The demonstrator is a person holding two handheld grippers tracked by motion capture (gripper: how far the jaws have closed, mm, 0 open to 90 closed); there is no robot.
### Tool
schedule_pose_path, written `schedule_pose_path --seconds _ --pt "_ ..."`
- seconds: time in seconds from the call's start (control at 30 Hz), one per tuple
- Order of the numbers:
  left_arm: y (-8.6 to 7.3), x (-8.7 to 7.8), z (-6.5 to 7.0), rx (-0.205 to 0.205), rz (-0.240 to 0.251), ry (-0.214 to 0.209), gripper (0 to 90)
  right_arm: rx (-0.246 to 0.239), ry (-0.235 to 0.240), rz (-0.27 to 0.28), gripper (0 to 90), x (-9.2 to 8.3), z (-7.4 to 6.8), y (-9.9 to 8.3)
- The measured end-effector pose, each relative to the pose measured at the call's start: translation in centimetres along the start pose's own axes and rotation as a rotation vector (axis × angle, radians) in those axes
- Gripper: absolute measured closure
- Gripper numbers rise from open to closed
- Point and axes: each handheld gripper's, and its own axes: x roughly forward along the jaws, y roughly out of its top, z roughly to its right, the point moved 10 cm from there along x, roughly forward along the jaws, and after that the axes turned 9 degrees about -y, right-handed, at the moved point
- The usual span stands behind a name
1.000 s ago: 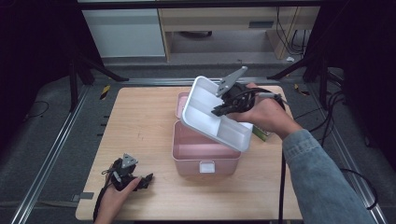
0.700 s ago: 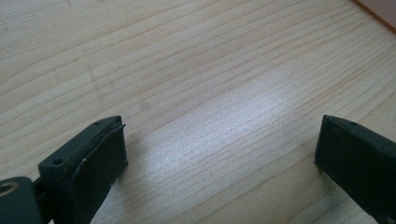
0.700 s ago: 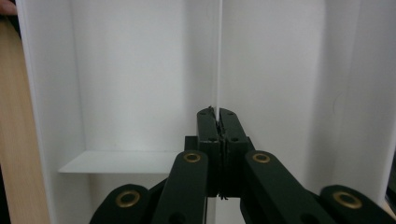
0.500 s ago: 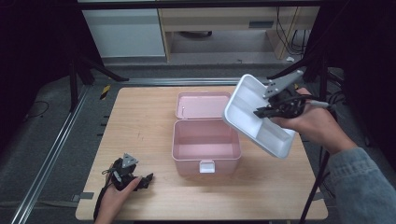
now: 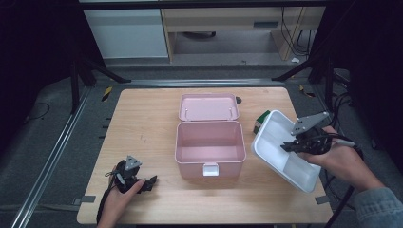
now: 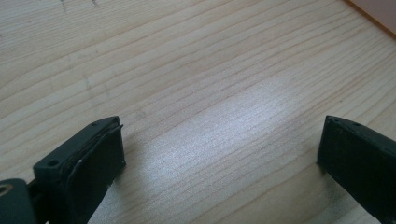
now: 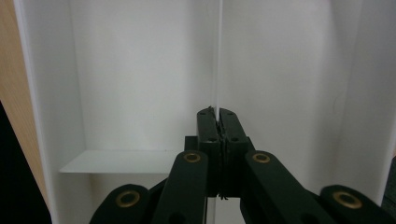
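White plastic divided tray [image 5: 284, 151], the rectangular insert kind with thin partition walls, is clamped in the right claw [image 5: 295, 146]. That claw is clenched on one thin inner divider wall; the right gripper view shows the jaws pinched tight on the white partition [image 7: 219, 70], which runs straight away from the claw tip. A cross shelf branches off to the left of the claw in that view. The tray's surfaces are smooth and matte.

In the high view the tray's long axis runs diagonally, from the far end beyond the claw toward the near right corner of the tabletop [image 5: 142, 118]. It is tilted, open side facing up and toward the box. The tray sits under and around the claw, at the right edge of the tabletop; I cannot tell whether its near corner touches the wood.

Pink plastic storage box [image 5: 210, 148], rounded-rectangular, stands open well off to the left of the right claw. Its lid [image 5: 208, 106] is folded back flat on the far side, and a white latch [image 5: 210, 169] shows on the front wall. A small green-and-white carton [image 5: 260, 121] lies just beyond the tray's far end.

The left claw [image 5: 151, 182] rests on the tabletop near the front left, held by the person's left hand [image 5: 116, 199]. It is released: the left gripper view shows its jaws spread wide over bare light wood grain [image 6: 210, 93], nothing between them.
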Motion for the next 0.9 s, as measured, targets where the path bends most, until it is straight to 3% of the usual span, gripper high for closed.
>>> schedule_pose_path --seconds 0.43,0.7,0.9 --pt "0.0 0.1 0.0 0.005 0.002 -0.002 0.0 0.012 0.056 -0.078 89.9 3.0 -2.4 -4.5" --pt "0.0 0.1 0.0 0.003 0.003 -0.002 0.0 0.000 0.111 -0.109 89.9 5.2 -4.0 -5.5" --pt "0.0 0.1 0.0 0.002 0.004 -0.001 0.0 -0.005 0.120 -0.144 89.9 6.6 -4.5 -6.3"
